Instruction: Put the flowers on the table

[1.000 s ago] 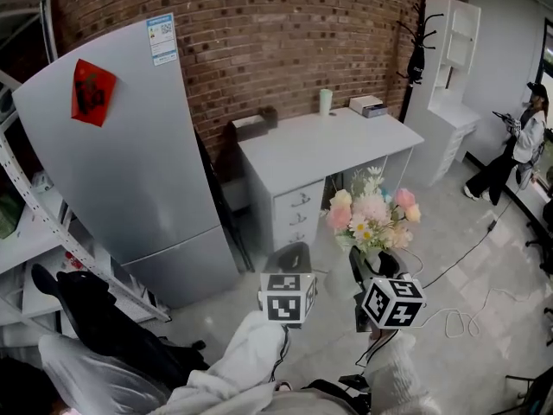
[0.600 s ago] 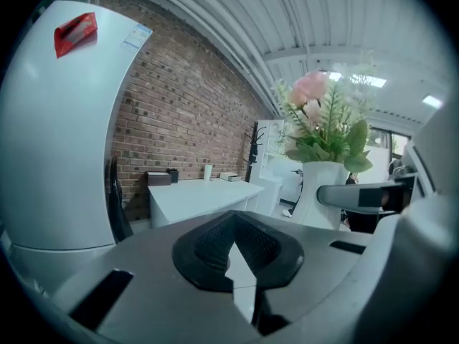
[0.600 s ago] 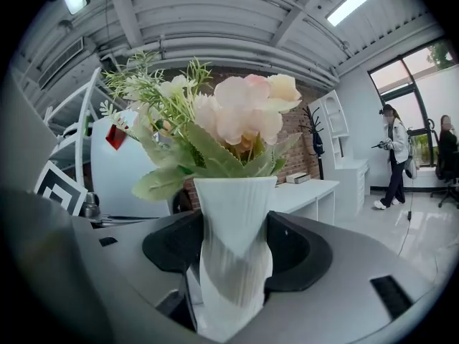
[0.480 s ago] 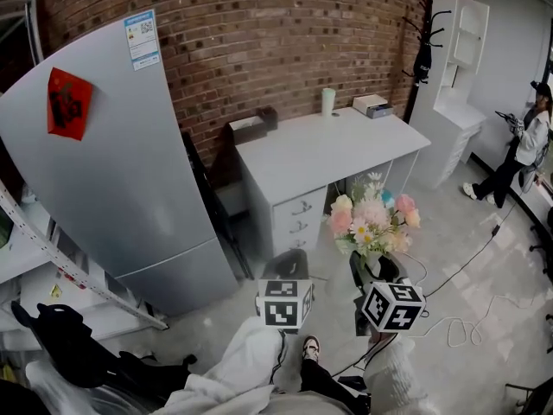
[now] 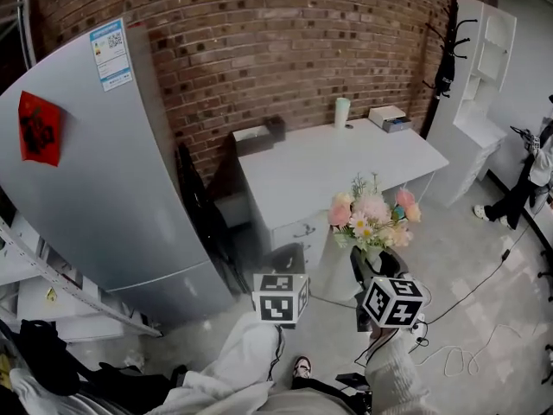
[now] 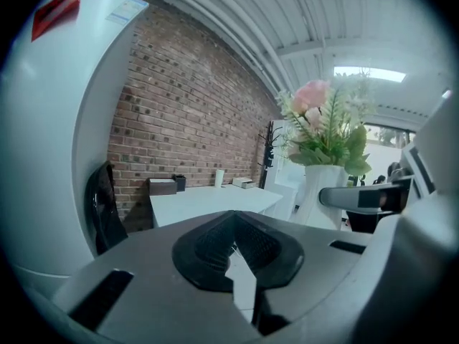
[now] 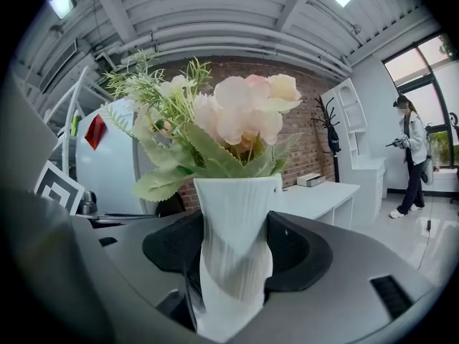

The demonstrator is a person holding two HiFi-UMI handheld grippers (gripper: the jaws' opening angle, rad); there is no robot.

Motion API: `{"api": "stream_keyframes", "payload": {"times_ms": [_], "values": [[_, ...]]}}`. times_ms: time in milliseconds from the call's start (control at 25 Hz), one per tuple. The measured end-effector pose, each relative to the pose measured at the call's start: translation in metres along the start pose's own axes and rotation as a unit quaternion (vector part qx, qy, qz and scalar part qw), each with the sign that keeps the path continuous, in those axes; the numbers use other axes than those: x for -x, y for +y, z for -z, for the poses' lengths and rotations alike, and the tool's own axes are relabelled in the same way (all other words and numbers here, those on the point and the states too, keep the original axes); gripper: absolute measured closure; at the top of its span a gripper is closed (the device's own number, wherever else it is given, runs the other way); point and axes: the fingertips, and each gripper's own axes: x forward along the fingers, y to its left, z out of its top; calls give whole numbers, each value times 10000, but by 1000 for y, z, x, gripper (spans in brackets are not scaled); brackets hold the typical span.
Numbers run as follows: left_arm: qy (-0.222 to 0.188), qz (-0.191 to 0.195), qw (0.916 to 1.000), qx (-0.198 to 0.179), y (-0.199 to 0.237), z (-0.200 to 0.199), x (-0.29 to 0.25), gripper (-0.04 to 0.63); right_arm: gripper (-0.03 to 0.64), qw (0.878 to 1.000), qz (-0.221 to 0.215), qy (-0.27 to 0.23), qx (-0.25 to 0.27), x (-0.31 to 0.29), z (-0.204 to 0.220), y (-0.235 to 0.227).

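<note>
A bouquet of pink, cream and white flowers stands in a white ribbed vase. My right gripper is shut on the vase's body and holds it upright above the floor; in the head view that gripper is just short of the white table. The left gripper hangs beside it, shut with nothing in it. In the left gripper view the flowers and the vase show at the right, with the table ahead.
A grey fridge stands left of the table, with a dark chair between them. On the table's far edge are a brown box, a cup and a flat box. White shelves, a person and floor cables are to the right.
The view has shifted toward the table, which now lies closer under the flowers. Both grippers keep their places in the picture and the right one still holds the vase.
</note>
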Motion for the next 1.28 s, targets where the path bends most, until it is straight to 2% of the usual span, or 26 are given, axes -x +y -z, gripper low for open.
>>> {"api": "stream_keyframes", "payload": {"times_ms": [560, 800, 1280], "values": [[-25, -147, 9997, 184, 3, -30, -120, 591, 344, 9996, -223, 156, 73, -103, -24, -68], [46, -176, 9998, 103, 5, -34, -143, 592, 344, 9996, -257, 145, 3, -126, -29, -81], [231, -229, 9994, 94, 21, -29, -178, 591, 344, 9990, -233, 366, -112, -162, -13, -95]]}}
